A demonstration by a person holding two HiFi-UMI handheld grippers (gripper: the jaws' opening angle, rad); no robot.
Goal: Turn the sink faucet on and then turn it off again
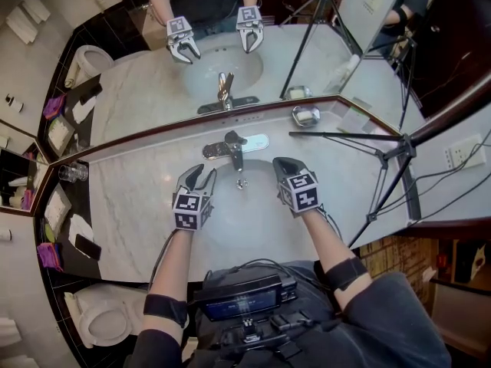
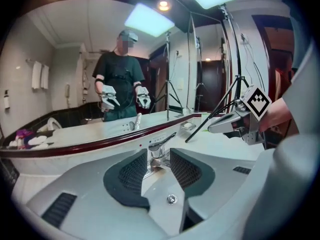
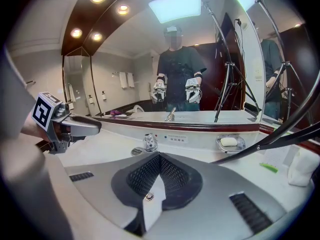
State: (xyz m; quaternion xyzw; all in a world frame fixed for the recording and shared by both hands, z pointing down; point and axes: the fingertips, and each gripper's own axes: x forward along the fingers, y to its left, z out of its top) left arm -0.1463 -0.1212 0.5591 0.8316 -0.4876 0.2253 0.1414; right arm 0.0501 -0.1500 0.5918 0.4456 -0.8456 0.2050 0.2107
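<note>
Jaws of the left gripper [image 1: 198, 177] stand apart, partly hiding the faucet [image 2: 162, 145] beyond; the right gripper [image 1: 281, 162] is closed, empty.

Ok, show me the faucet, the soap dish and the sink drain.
faucet [image 1: 230, 146], head view, on its chrome body.
soap dish [image 3: 231, 149], right gripper view, on its front rim.
sink drain [image 1: 240, 183], head view, on its metal stopper.

Faucet [image 2: 161, 145] base plate: both ends hidden behind left gripper [image 2: 156, 156] pads, left gripper view. Backsplash label [image 3: 177, 139]: print too small to read. Tripod [image 1: 387, 156] pole cut off at 2 o'clock edge, head view.
</note>
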